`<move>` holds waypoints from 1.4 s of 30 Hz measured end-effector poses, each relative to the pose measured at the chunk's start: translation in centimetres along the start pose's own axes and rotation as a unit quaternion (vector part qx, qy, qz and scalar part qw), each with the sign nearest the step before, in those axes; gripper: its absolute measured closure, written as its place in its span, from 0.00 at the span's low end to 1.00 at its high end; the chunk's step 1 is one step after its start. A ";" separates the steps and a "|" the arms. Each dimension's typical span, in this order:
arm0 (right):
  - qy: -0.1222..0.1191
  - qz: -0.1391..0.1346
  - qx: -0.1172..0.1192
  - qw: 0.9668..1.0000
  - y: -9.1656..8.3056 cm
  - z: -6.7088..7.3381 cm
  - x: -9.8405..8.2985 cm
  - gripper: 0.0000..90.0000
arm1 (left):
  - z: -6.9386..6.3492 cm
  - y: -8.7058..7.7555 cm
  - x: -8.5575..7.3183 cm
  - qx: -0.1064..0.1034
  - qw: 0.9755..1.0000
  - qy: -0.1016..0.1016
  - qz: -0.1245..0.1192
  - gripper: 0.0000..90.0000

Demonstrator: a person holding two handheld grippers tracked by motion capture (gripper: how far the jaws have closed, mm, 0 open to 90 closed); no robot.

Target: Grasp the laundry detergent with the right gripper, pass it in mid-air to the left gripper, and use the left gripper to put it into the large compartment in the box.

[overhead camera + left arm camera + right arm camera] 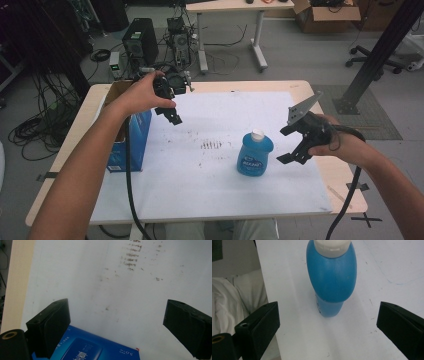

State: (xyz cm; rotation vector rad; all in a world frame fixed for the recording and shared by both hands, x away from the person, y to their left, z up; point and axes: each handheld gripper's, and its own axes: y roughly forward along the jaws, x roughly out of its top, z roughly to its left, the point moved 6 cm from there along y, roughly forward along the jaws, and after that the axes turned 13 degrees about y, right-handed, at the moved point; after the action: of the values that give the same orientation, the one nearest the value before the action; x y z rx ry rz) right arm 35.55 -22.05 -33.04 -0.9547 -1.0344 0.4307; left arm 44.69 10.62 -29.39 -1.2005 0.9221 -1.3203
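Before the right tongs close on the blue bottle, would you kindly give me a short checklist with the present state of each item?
1. Right tongs open wide enough for the bottle: ok, jaws stand well apart.
2. Blue bottle upright on the white mat: ok.
3. White cap on the bottle: ok; whether it is tight, cannot tell.
4. Bottle between the right jaws: not ok, it stands ahead of them, untouched.
5. Left tongs out of the way: ok, open above the blue box, far from the bottle.
6. Path to the bottle free: ok, bare mat in between.
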 end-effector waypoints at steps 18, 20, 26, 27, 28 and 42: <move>0.006 -0.041 0.023 0.999 2.4 -1.0 -1.4 0.05 | 0.2 0.4 0.1 -0.003 1.000 -0.001 0.002 0.09; 0.005 -0.044 0.023 0.999 2.6 -1.0 -1.4 0.05 | 0.2 0.4 0.1 -0.002 1.000 -0.001 0.000 0.08; 0.003 -0.058 0.029 0.998 3.2 -1.3 -1.6 0.04 | 0.2 0.4 -0.1 -0.002 1.000 -0.003 0.002 0.08; 0.003 -0.061 0.032 0.998 3.3 -1.3 -1.7 0.04 | 0.2 0.4 -0.1 -0.002 1.000 -0.004 0.002 0.08; 0.002 -0.064 0.034 0.997 3.4 -1.4 -1.8 0.04 | 0.2 0.4 -0.1 -0.002 1.000 -0.004 0.002 0.09; 0.002 -0.116 0.062 0.991 4.7 -2.6 -2.6 0.03 | 0.3 0.7 -0.2 -0.004 1.000 -0.005 0.003 0.09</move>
State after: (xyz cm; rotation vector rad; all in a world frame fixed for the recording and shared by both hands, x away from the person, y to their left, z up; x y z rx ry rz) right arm 37.16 -22.51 -38.82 -0.7142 -1.0876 0.2964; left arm 45.12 10.76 -30.05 -1.2090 0.9241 -1.3044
